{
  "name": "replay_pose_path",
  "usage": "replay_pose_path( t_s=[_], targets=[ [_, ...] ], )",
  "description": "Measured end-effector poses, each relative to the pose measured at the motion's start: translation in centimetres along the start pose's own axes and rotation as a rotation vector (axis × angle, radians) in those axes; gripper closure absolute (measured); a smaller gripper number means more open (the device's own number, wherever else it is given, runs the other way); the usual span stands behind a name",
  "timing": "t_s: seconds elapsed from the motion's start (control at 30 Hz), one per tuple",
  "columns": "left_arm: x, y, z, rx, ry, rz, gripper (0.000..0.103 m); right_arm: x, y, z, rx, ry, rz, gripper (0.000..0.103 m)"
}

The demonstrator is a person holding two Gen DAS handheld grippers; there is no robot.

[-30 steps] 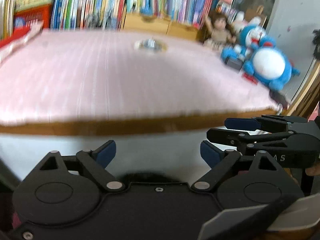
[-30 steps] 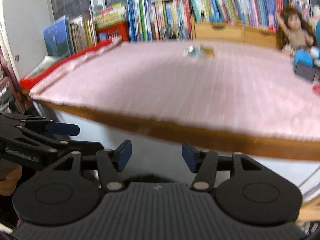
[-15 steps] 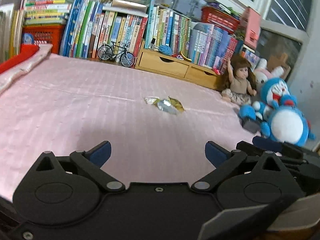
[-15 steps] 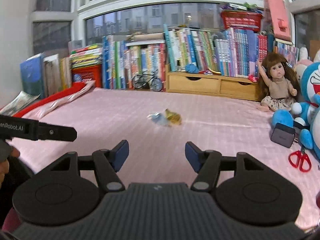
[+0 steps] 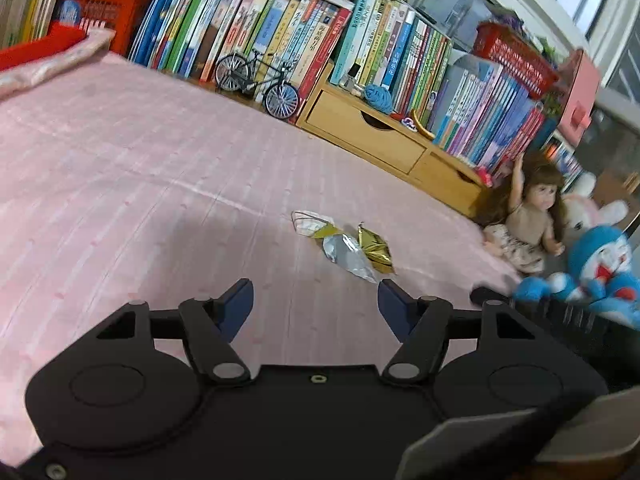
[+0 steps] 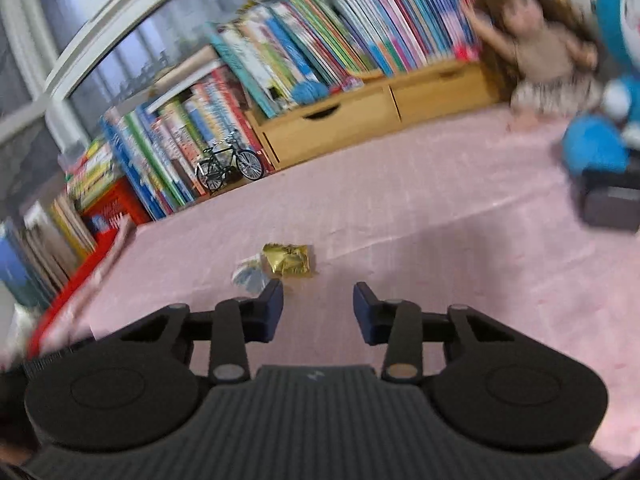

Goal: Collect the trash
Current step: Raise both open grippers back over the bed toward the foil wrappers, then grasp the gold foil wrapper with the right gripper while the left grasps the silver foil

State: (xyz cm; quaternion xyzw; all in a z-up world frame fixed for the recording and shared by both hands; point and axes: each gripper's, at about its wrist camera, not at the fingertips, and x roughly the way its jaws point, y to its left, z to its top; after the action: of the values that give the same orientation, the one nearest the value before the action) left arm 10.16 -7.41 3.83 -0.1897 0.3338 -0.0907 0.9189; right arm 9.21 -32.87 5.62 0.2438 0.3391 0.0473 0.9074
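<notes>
Crumpled trash lies on the pink bedspread: a silver foil wrapper with a gold wrapper beside it. In the right wrist view the gold wrapper sits just ahead of a silvery piece. My left gripper hovers short of the wrappers, jaws closing with nothing between them. My right gripper is also just short of the trash, slightly to its right, jaws closing on empty air. Its body shows at the right edge of the left wrist view.
A row of books, a model bicycle and a wooden drawer box line the far side. A doll and blue plush toy sit at the right. A dark box lies near the plush.
Both grippers moved from beyond the bed's edge to over the bedspread, close to the wrappers. Both views have rolled, and both pairs of jaws have narrowed.
</notes>
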Motion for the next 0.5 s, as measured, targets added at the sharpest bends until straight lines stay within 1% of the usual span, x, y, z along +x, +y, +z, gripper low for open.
replay_pose_path(
  t_s=[0.1,0.27,0.37,0.5],
  targets=[
    [1.3,-1.3,-0.9,0.062,-0.008,0.029,0.034,2.8,-0.8,1.3,0.029,0.037,0.023,0.057],
    [2.6,-2.3,-1.6,0.092,0.001,0.040,0.027,6.9,0.1,3.2,-0.020,0.058,0.031,0.057],
    [2.4,-2.5,-1.8,0.123,-0.006,0.033,0.024,9.3,0.8,4.1,-0.039,0.088,0.033,0.056],
    [1.5,-2.7,-1.9,0.176,-0.036,0.030,0.021,12.1,2.0,4.1,-0.065,0.164,0.065,0.056]
  ],
)
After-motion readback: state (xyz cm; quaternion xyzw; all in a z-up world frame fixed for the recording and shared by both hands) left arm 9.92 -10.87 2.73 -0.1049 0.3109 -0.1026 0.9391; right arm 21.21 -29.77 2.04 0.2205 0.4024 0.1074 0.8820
